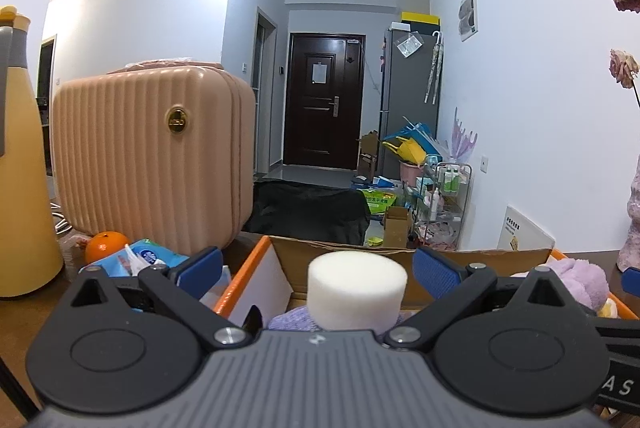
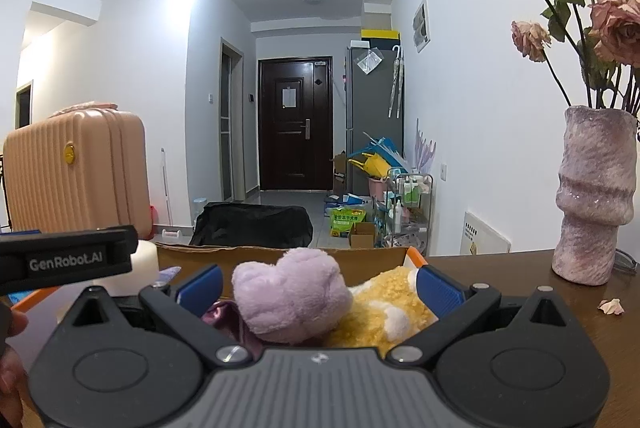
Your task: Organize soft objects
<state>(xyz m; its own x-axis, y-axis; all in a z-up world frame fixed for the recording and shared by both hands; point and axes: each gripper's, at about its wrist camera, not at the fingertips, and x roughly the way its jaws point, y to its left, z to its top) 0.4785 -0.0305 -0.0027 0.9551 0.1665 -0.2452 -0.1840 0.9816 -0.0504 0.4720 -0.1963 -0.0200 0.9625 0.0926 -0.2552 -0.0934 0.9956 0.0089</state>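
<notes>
A white foam cylinder (image 1: 357, 290) stands upright in the cardboard box with orange edges (image 1: 256, 260), on a lilac knitted cloth (image 1: 294, 318). My left gripper (image 1: 318, 268) is open, its blue pads wide on either side of the cylinder, not touching it. A lilac plush (image 2: 290, 292) and a yellow plush (image 2: 384, 304) lie in the same box (image 2: 360, 260). My right gripper (image 2: 318, 286) is open around both plush toys, its pads apart from them. The lilac plush also shows at the right of the left wrist view (image 1: 576, 280).
A pink ribbed suitcase (image 1: 152, 156) stands left of the box, with an orange (image 1: 106, 246), a blue wipes pack (image 1: 148, 260) and a yellow thermos (image 1: 22, 164). A pink vase (image 2: 596, 196) of dried roses stands on the wooden table (image 2: 500, 268) at right.
</notes>
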